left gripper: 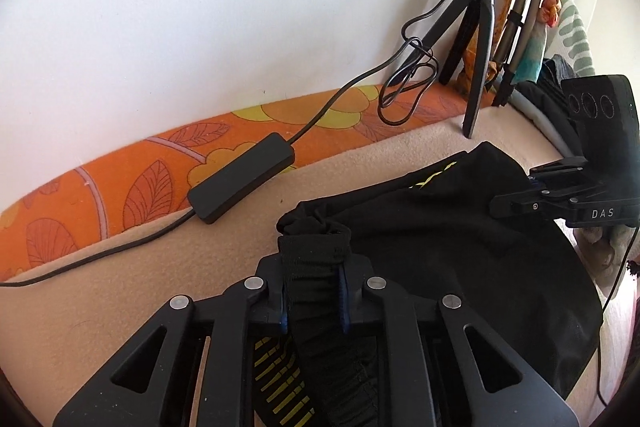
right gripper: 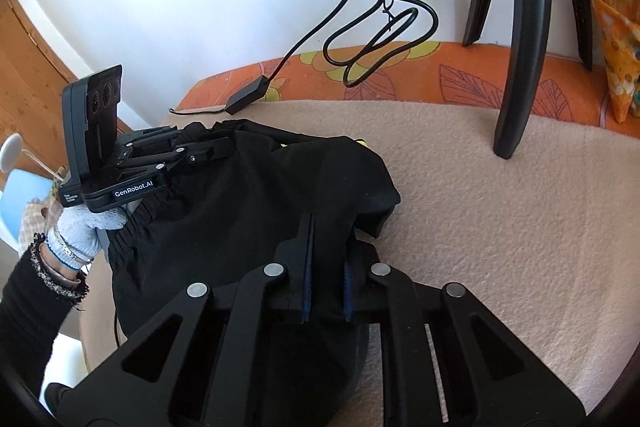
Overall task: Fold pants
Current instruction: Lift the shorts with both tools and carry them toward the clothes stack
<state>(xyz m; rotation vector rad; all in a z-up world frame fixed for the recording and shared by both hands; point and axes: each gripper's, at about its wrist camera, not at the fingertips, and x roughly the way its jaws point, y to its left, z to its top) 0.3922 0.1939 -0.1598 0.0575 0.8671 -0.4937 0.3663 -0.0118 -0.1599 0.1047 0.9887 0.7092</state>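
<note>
Black pants [left gripper: 432,223] with yellow markings lie bunched on a beige blanket [left gripper: 120,291]. My left gripper [left gripper: 314,291] is shut on the pants' elastic waistband, which bulges up between its fingers. My right gripper [right gripper: 326,267] is shut on a fold of the pants [right gripper: 248,211] at their right edge. In the left wrist view the right gripper [left gripper: 516,203] bites the cloth's far right side. In the right wrist view the left gripper [right gripper: 216,147] grips the far left of the pants, held by a gloved hand [right gripper: 84,227].
A black inline controller [left gripper: 240,183] with a looped cable [left gripper: 408,83] lies on the orange flowered cover [left gripper: 132,187] along the white wall. A ring light tripod [left gripper: 480,39] stands on the blanket at the back right. Clothes pile up in the right corner.
</note>
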